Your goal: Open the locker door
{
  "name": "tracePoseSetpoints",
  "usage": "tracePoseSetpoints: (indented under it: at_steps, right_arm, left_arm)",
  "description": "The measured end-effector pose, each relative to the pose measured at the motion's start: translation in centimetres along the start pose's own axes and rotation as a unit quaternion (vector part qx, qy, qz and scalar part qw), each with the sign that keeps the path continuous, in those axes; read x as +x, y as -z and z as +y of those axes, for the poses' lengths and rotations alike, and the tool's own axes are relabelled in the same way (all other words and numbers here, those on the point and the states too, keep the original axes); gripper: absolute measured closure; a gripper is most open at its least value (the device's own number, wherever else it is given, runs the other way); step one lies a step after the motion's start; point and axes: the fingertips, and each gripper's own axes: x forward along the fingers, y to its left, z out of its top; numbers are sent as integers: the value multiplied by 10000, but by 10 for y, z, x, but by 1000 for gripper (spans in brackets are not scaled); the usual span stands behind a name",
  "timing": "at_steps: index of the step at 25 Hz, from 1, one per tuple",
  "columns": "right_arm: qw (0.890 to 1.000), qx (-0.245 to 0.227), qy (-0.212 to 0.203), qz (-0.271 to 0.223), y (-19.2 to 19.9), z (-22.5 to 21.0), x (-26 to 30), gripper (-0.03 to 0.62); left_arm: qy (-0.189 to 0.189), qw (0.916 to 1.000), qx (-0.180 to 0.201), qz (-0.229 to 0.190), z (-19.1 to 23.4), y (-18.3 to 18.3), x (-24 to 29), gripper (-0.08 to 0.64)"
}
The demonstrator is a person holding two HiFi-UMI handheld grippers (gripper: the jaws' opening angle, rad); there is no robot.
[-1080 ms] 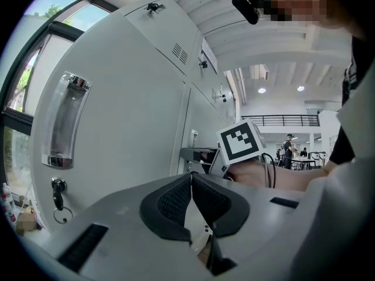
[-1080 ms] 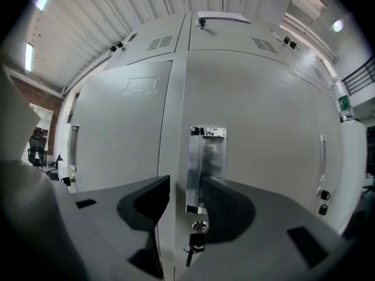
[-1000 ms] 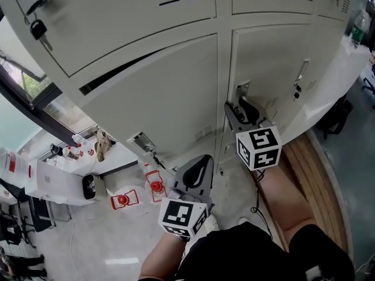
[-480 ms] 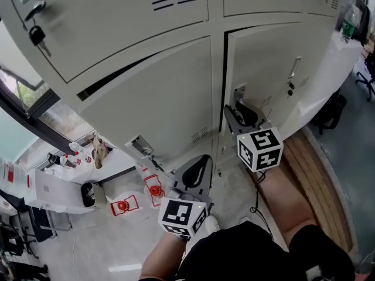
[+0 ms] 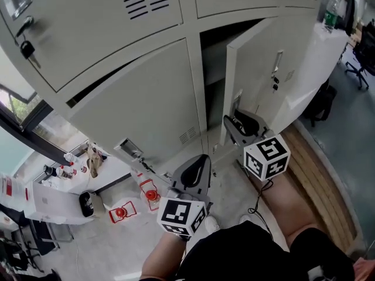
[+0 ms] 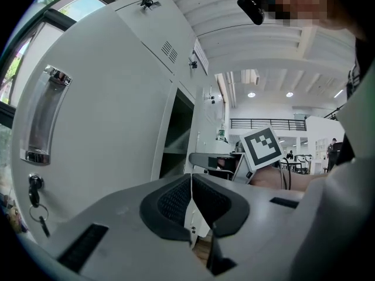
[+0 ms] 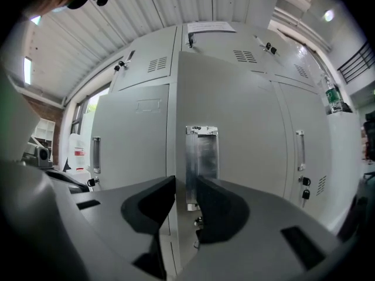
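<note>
1. The locker door point(image 5: 258, 69), upper right of centre in the head view, stood barely ajar a second ago. It has now swung well out, and a dark opening point(image 5: 214, 63) shows to its left.
2. The right gripper point(image 5: 237, 124) has drawn back toward the person along with the door. In the right gripper view its jaws straddle the door's free edge at the metal handle point(image 7: 202, 157), pinching there while opening slightly.
3. The left gripper point(image 5: 193, 174) sits at lower centre, jaws pressed together on nothing.
4. The latch seems freed and the door partly open. More pull along its arc should finish the job, though a loosening grip could slip.
</note>
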Motion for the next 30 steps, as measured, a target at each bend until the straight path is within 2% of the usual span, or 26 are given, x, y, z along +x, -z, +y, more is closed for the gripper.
tracePoseSetpoints:
  at_steps: [3, 9, 13, 21, 27, 30]
  right_arm:
    - [9998, -8, -176, -60, 2, -3, -16, 422]
    - [9968, -95, -786, -97, 6, -13, -46, 422]
    - [9958, -184, -900, -54, 8, -23, -66, 416]
    - [9975, -213, -678, -29, 13, -51, -106, 398]
    - [9998, -195, -14, 65, 15, -77, -126, 397]
    - [9997, -199, 131, 87, 16, -86, -133, 397]
  left_arm:
    - [136, 9999, 26, -9, -10, -1, 3, 540]
    - [429, 9990, 125, 8, -35, -2, 8, 540]
    - [568, 9982, 167, 17, -49, -2, 11, 540]
    - [941, 9954, 178, 53, -81, 0, 28, 540]
    - [1231, 9922, 159, 107, -104, 3, 42, 540]
    - [1329, 9909, 159, 129, -113, 4, 49, 540]
